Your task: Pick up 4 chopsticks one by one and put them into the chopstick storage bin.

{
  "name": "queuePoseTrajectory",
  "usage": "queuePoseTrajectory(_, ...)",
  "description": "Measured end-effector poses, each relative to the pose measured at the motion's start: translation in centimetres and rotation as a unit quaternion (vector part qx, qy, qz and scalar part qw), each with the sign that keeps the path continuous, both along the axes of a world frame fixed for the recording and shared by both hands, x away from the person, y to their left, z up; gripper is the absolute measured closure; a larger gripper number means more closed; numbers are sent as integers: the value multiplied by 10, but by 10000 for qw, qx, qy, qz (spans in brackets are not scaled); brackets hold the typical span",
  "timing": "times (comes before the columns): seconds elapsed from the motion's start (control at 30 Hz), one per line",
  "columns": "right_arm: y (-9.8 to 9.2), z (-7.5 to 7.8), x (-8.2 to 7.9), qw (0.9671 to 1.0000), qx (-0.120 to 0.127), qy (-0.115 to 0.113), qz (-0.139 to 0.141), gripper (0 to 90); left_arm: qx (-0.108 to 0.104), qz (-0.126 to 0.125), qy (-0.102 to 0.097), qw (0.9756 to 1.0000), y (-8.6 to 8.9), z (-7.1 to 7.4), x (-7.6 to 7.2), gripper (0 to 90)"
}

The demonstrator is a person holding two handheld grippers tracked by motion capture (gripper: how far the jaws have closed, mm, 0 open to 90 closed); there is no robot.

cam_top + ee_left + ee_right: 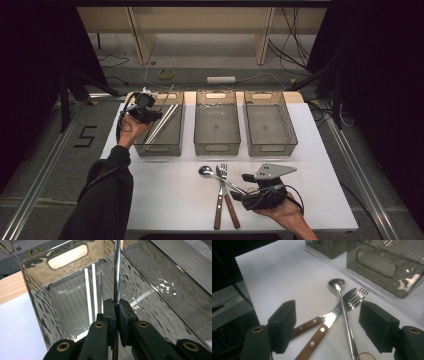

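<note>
My left gripper (154, 116) (115, 302) is over the left clear bin (157, 149) (37, 295), shut on a thin shiny metal stick (116, 272) that points down into it. Two white sticks (90, 292) lie on the bin's floor, and long sticks (166, 121) lean across it in the high view. Near the table's front, my right gripper (244, 189) (328, 312) stands open, its jaws on either side of a crossed pile: a steel spoon (206, 171) (337, 284), a wooden-handled fork (223, 170) (358, 298) and a wooden-handled knife (329, 317).
A middle bin (216, 148) and a right bin (272, 148) stand in a row with the left one along the white table's far side; nothing shows in either. The spoon's handle runs under the right gripper. The floor beyond holds cables and a tape roll (166, 73).
</note>
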State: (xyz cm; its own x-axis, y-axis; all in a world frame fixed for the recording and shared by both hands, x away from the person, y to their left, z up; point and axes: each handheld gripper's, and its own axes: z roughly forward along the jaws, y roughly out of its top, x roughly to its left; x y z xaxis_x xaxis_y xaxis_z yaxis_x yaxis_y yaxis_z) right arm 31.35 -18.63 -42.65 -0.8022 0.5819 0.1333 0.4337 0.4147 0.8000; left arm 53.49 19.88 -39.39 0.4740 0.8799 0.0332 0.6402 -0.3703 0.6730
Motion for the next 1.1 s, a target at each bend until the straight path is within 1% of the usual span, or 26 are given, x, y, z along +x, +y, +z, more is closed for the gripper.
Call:
queuePoseTrajectory(0.27,0,0,0,10000,1,-17,-5,311,-18,103,79,9999,3,-10,2,842)
queuePoseTrajectory(0.4,0,0,1,10000,-7,-10,5,311,-23,208,91,9997,4,-13,3,837)
queuePoseTrajectory(0.47,0,-1,0,10000,-9,-6,11,311,-51,263,53,9996,5,-14,3,812)
queuePoseTrajectory(0.57,0,0,1,10000,-1,-6,4,311,-20,390,43,9992,7,-14,2,749)
queuePoseTrajectory(0.67,-1,0,1,10000,-2,-5,-11,311,-113,451,40,9989,9,-11,-1,710)
queuePoseTrajectory(0.7,-1,0,1,10000,9,-6,-17,311,-178,500,38,9986,9,-9,-3,673)
queuePoseTrajectory(0.8,-3,1,2,10000,15,-16,-69,311,-413,511,79,9978,10,-4,-13,591)
queuePoseTrajectory(0.87,-5,1,3,9999,-7,-2,-124,311,-549,501,96,9972,9,-2,-21,516)
queuePoseTrajectory(0.93,-7,1,5,9998,-14,9,-177,311,-583,373,92,9976,7,-3,-30,460)
queuePoseTrajectory(1.03,-10,0,7,9995,-121,21,-292,312,-493,215,84,9985,4,-7,-44,390)
queuePoseTrajectory(1.07,-11,-1,8,9993,-152,45,-330,315,-512,198,66,9985,4,-8,-48,376)
queuePoseTrajectory(1.1,-13,-1,9,9992,-168,71,-365,318,-606,204,57,9979,4,-9,-53,364)
